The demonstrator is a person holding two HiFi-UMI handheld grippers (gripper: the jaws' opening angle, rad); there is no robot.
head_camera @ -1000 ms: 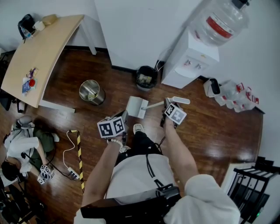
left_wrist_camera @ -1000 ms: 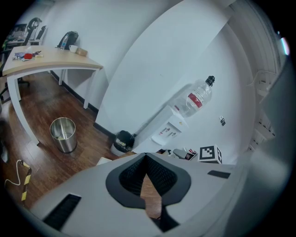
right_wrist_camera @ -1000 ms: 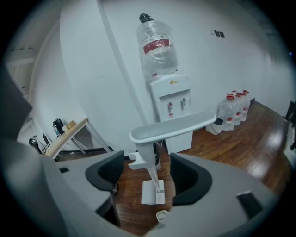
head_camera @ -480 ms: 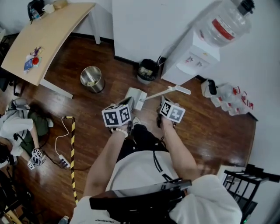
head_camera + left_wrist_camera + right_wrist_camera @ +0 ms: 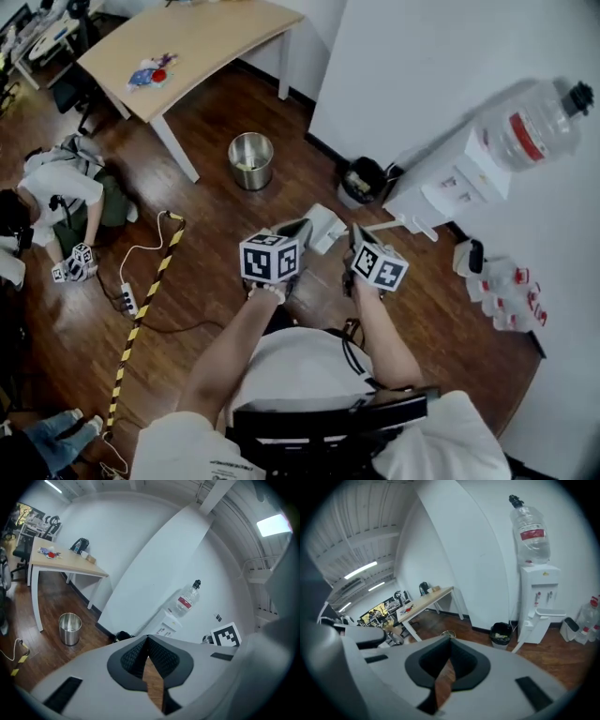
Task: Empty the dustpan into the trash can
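The white long-handled dustpan (image 5: 325, 223) has been released near the black plastic trash can (image 5: 361, 180). The right claw (image 5: 450, 641) and left claw (image 5: 147, 639) are closed empty. Emptying is judged done.

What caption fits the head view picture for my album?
Left tool and right tool, both shut and empty; white dustpan and black trash can on the floor ahead.

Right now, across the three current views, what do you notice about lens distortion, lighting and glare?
Head view: wide-angle, so the water dispenser leans outward; the light is even, with a soft sheen on the wood floor. Left gripper view: strong fisheye, dark corners, a bowed wall, and a ceiling light blown out white. Right gripper view: same fisheye vignette; the strip lights are overexposed streaks.
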